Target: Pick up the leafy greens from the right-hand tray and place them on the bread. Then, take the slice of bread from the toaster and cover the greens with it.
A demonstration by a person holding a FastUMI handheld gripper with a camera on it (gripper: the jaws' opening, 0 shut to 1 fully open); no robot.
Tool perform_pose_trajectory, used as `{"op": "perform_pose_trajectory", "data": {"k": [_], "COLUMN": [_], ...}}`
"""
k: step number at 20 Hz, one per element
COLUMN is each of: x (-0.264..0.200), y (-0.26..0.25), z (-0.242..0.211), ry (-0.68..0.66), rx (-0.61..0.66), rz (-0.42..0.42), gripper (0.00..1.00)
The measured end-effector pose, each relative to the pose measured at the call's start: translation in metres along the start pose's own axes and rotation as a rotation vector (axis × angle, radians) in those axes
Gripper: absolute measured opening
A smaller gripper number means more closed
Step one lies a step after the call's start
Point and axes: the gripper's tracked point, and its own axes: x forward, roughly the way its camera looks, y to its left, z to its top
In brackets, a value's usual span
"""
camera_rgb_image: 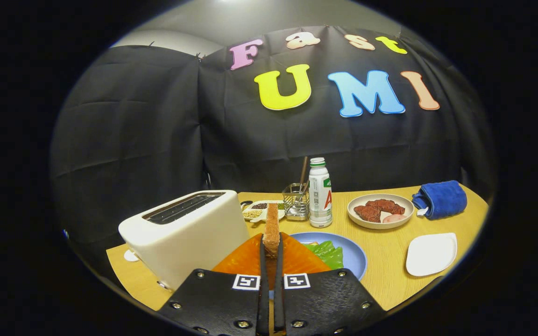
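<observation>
The fingers [271, 254] were closed on a slice of bread [272, 223], which stood upright on edge between them, lifted clear of the white toaster [186, 233] just to its left. Just beyond the fingers lay a blue plate [354, 254] on the wooden desk [385, 275], carrying the leafy greens [329, 253], though whatever lay under the greens was hidden behind the fingers. Farther back stood a white bottle [320, 192] beside a wire holder [296, 201], with a plate of meat [380, 211], a blue cloth [441, 199] and an empty white tray [431, 253] off to the right.
</observation>
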Motion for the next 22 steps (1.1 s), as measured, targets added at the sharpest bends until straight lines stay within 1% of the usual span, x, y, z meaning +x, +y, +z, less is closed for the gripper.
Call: {"op": "perform_pose_trajectory", "data": {"k": [4, 7, 8, 9, 10, 11, 16, 17, 18, 19, 22], "x": [0.004, 0.005, 0.006, 0.006, 0.006, 0.006, 0.008, 0.009, 0.011, 0.011, 0.011], "y": [-0.017, -0.030, -0.030, -0.031, -0.034, -0.038, -0.056, -0.057, -0.058, -0.060, -0.062], "z": [-0.009, -0.011, -0.012, -0.013, -0.014, -0.015, -0.023, -0.025, -0.024, -0.026, -0.027], "ry": [0.028, 0.035, 0.043, 0.046, 0.051, 0.053, 0.084, 0.088, 0.090, 0.093, 0.099], "rx": [0.026, 0.016, 0.008, -0.001, -0.014, -0.023, -0.073, -0.076, -0.079, -0.089, -0.122], "rz": [-0.018, -0.059, -0.057, -0.058, -0.069, -0.083, -0.150, -0.155, -0.159, -0.166, -0.178], "gripper": [0.05, 0.07, 0.12, 0.12, 0.17, 0.18, 0.34, 0.34, 0.38, 0.38, 0.42]}}
